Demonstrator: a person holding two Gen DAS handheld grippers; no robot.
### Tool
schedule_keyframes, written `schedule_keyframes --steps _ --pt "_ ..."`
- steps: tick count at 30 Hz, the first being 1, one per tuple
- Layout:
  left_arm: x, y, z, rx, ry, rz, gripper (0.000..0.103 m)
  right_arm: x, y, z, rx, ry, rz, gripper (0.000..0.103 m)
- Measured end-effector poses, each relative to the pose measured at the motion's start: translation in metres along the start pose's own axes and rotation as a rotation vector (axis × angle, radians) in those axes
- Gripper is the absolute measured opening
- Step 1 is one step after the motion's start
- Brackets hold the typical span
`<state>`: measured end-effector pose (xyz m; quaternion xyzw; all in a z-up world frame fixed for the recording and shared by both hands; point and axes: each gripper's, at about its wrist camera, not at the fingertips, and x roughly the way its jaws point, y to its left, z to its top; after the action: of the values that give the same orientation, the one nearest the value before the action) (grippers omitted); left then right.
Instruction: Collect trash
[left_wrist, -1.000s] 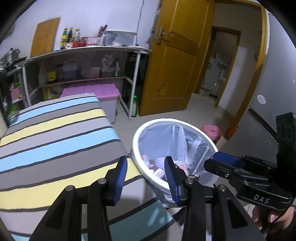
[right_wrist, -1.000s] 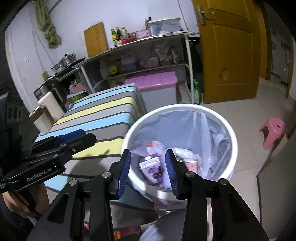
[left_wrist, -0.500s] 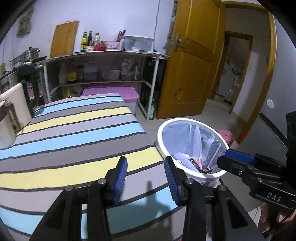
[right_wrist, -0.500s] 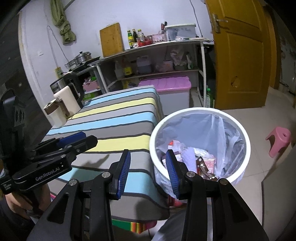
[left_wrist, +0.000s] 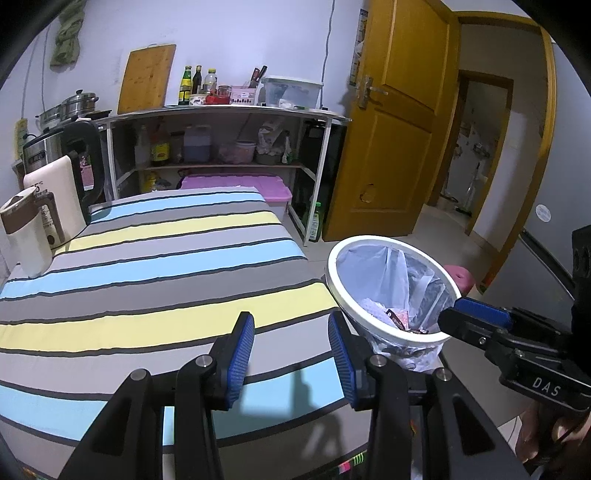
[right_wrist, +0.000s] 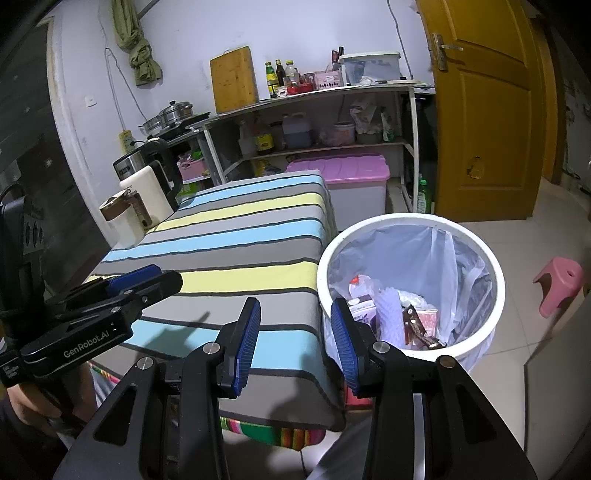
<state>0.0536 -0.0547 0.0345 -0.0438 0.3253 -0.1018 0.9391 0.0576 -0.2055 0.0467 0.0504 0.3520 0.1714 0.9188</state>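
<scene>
A white trash bin (right_wrist: 480, 240) with a clear liner stands on the floor right of the striped table (right_wrist: 240, 236). Several pieces of trash (right_wrist: 413, 317) lie inside it. The bin also shows in the left wrist view (left_wrist: 369, 242). My left gripper (left_wrist: 291, 354) is open and empty over the table's near edge; it shows in the right wrist view (right_wrist: 140, 282) at the left. My right gripper (right_wrist: 294, 338) is open and empty, above the table's corner beside the bin; it shows in the left wrist view (left_wrist: 476, 314) by the bin's rim.
A kettle (left_wrist: 70, 192) and a white jug (left_wrist: 26, 232) stand at the table's far left. A shelf rack (left_wrist: 229, 140) with bottles and a pink-lidded storage box (right_wrist: 354, 184) lie behind. A yellow door (right_wrist: 487, 110) and a pink stool (right_wrist: 561, 288) are at the right.
Both grippers have drawn back and up from over the bin toward the table's near side. The bin now sits further right and smaller in both views. Both stay open and empty.
</scene>
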Motion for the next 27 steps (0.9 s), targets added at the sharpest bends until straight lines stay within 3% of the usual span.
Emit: schedule_keyframes --steps 27 --pt "-0.0016 0.0017 -0.0020 0.001 0.000 0.000 0.042 -0.0032 0.0042 -0.0040 -0.005 -0.002 -0.001 0.041"
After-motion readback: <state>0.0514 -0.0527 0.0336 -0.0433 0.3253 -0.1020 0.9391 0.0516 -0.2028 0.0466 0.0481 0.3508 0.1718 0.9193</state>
